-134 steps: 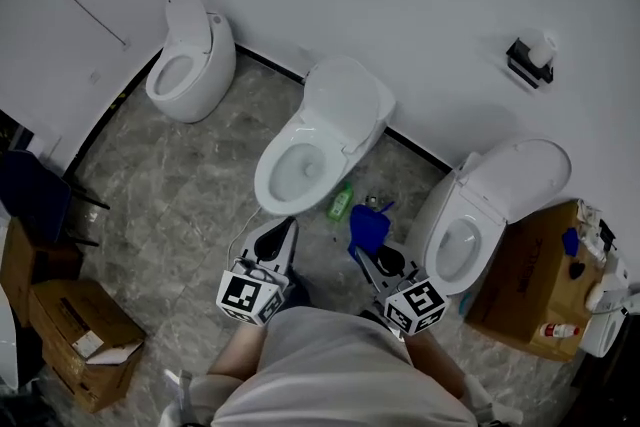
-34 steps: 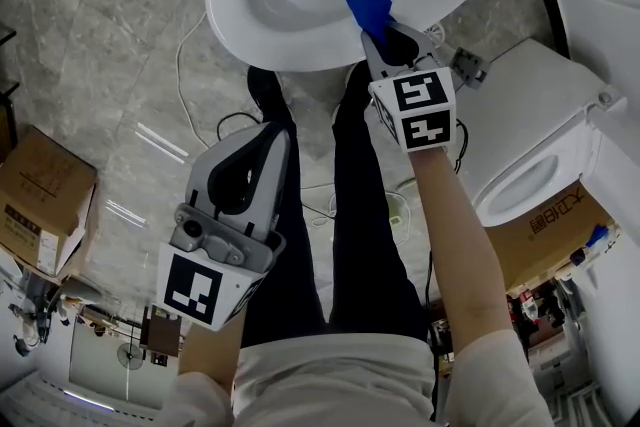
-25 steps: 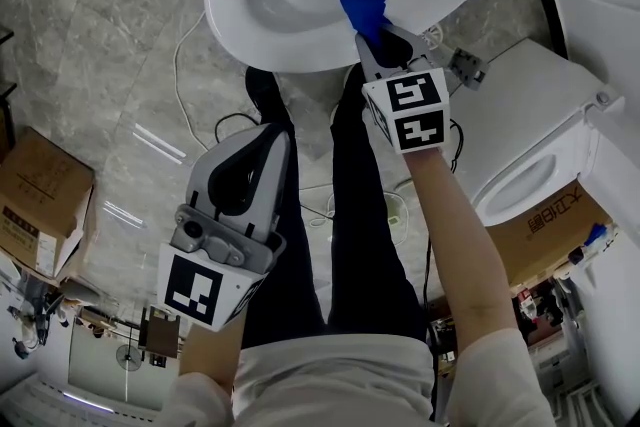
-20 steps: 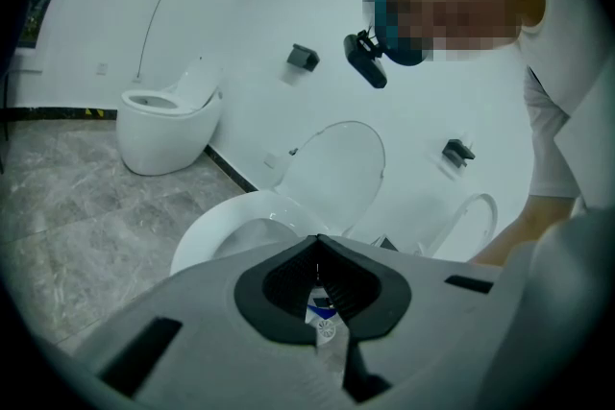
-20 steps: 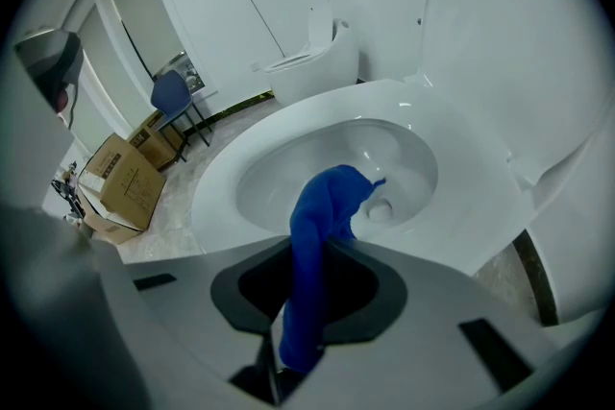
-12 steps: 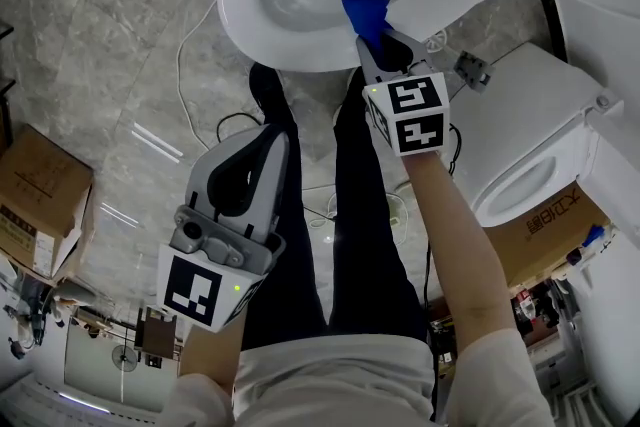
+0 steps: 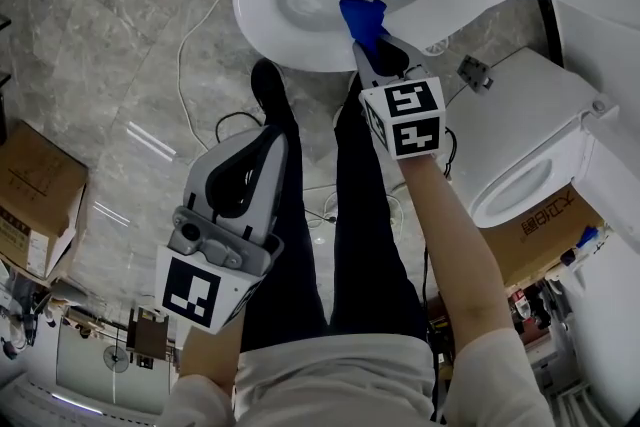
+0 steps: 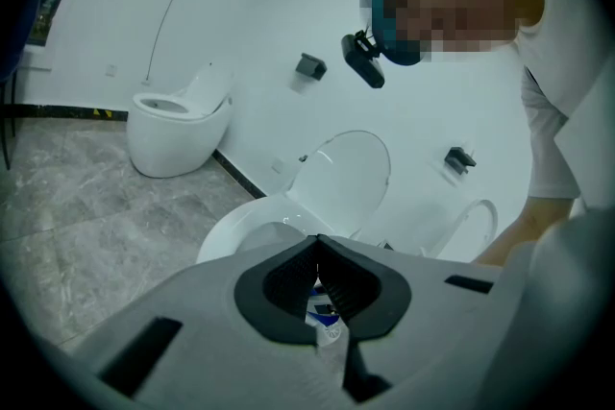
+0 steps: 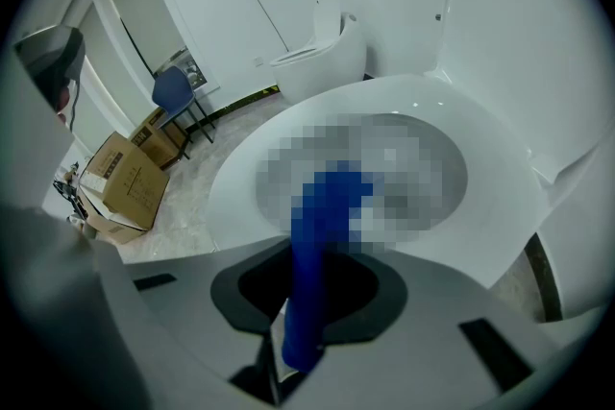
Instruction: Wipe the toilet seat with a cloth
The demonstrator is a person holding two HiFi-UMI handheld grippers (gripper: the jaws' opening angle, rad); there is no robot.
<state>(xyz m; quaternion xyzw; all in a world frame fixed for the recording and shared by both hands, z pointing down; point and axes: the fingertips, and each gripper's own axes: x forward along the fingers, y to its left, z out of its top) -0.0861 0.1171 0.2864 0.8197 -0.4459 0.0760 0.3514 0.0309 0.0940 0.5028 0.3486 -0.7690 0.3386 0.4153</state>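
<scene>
Grey marble floor (image 7: 110,45) of a washroom, and you stand over a white toilet with its lid up.
The toilet seat (image 7: 258,20) lies at the top of the head view, just beyond your shoes. A second toilet (image 7: 520,170) stands close on your right, beside a cardboard box (image 7: 545,235). Another cardboard box (image 7: 35,205) sits well apart on your left. Your left tongs (image 7: 270,140) hang over your left leg, short of the seat, pads pressed together with nothing between them. Your right tongs (image 7: 373,47) reach out over the near rim of the seat and pinch the blue cloth (image 7: 362,15). The cloth's bunched free end lies on that rim at the bowl's inner edge, toward your right side.
</scene>
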